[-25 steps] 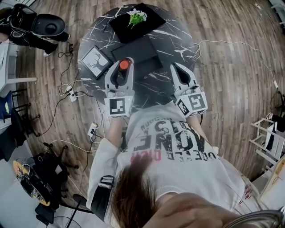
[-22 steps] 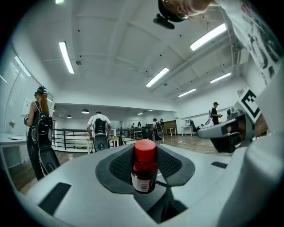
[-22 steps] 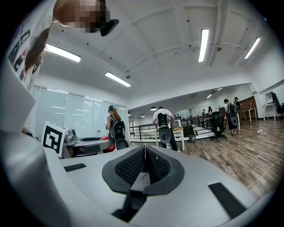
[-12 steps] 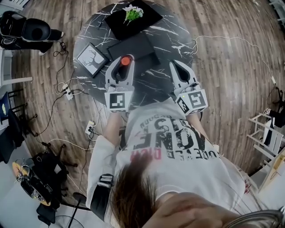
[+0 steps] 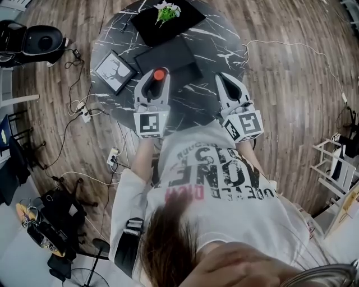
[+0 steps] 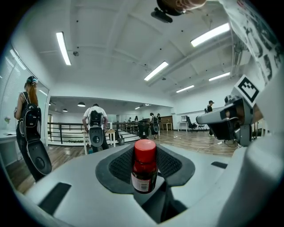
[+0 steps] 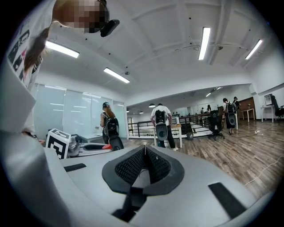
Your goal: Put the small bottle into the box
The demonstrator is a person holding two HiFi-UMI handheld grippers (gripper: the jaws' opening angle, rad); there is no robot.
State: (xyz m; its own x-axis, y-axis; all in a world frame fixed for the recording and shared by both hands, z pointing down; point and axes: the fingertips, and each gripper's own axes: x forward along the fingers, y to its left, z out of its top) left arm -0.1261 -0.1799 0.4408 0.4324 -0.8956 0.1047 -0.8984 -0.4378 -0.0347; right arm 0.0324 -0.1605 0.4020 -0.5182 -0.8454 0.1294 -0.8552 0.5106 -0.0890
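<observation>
At the bottom of the head view, the person's white printed T-shirt [image 5: 224,179] fills the near frame, and just above it sit the two marker cubes of the grippers. The left gripper [image 5: 157,73] reaches up from left of centre, its grey jaws pinching a small dark glass bottle with a red cap and a white label [image 6: 144,170]. In the left gripper view the bottle stands upright between the ribbed black pads [image 6: 122,166], clamped at its lower body, with the cap rising clear above the jaw tips. The right gripper [image 7: 144,150] lies level with it to the right of centre. Its fingers are pressed together, the tips meet in a thin line, and nothing is between them. Both grippers hang over the near edge of a round black marble table with white veins [image 5: 221,47]. The bottle is held above this table, just short of the near side of a flat black rectangular box [image 5: 168,53] in the upper middle; whether it touches the box I cannot tell. Left of the box lies a dark-framed picture of a deer [image 5: 114,72]. Farther up, at the top edge, a black square tray [image 5: 185,19] carries a small green plant [image 5: 166,11]. Around the table spreads a wooden plank floor [image 5: 291,84], with cables and a white power strip [image 5: 84,114] at the left.
</observation>
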